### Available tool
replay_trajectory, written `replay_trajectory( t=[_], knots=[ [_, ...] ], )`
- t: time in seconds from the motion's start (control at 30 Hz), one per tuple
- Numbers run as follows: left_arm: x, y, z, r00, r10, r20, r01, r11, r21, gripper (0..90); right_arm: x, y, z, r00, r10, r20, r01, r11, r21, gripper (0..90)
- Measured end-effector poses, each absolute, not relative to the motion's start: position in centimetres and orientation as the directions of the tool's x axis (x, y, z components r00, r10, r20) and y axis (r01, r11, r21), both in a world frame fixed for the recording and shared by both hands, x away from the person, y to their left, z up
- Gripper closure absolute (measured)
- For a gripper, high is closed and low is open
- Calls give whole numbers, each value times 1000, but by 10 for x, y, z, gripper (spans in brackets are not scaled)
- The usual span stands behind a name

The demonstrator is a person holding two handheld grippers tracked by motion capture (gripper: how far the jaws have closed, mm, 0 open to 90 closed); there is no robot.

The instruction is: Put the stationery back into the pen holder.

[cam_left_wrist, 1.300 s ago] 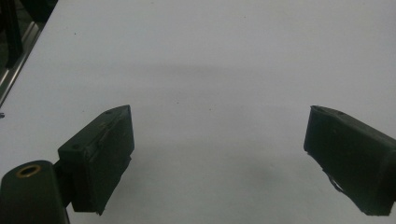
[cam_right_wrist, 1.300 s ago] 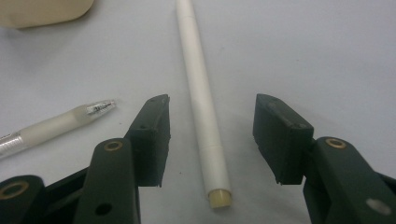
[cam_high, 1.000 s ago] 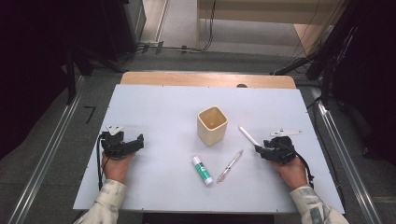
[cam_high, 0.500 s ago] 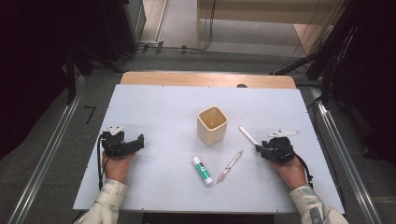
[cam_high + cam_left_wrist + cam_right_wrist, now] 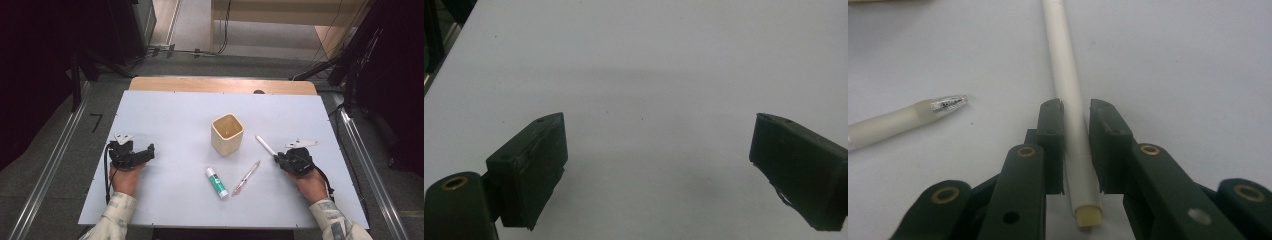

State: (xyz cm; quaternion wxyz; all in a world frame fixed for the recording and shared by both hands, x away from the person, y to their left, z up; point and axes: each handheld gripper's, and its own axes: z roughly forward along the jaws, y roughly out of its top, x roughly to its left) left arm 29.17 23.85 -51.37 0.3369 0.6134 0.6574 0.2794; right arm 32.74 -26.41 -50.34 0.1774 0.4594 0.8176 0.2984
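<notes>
Step in hand: the grasp of the slim white cylindrical stick (image 5: pixel 1068 100), apparently a pen or marker of matt plastic. It lies flat on the white tabletop (image 5: pixel 165 115) toward the right edge, just right of the cream square-sided cup (image 5: pixel 227 133).

Right tool (image 5: pixel 1076 117): its jaws have just been closing and now stand narrow, one on each side of the stick near its blunt, pale-capped end. In the right gripper view a thin gap remains on at least one side, so I judge the pads not yet pressing; the stick is bracketed, not held.

Left tool (image 5: pixel 656 155): jaws wide apart with nothing between them, over bare tabletop near the left edge. The high view shows it resting under the person's left hand (image 5: pixel 125 177).

Other items: a translucent slim pen with a silvery tip (image 5: pixel 246 177) lies aslant toward the front edge, apart from the stick. Beside it, nearer the middle, lies a short white glue stick with a green label (image 5: pixel 216 182).

Judgement on the next move: close the last of the gap until both pads bear on the stick, then lift level. The stick is round, smooth and hard, and the grip sits near one end, so it may roll or droop. The cup is open-topped, with rounded corners and a smooth, glazed-looking surface; it seems the likely receptacle.

Surface: the tabletop is matt, plain and even.
</notes>
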Motion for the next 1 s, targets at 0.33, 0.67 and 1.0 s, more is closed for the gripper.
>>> replay_trajectory(
  t=[0.33, 0.67, 1.0],
  knots=[
    [292, 239, -514, -22, 994, -104, 618, 95, 781, 94, 327, -263, -503, -514, 857, -24, 648, 407, 644, 770],
    [292, 239, -514, -23, 994, -105, 618, 96, 780, 94, 326, -263, -501, -517, 856, -11, 641, 396, 658, 771],
    [292, 239, -513, -24, 994, -106, 616, 98, 781, 94, 323, -264, -491, -523, 852, 18, 620, 366, 694, 772]
  ],
)
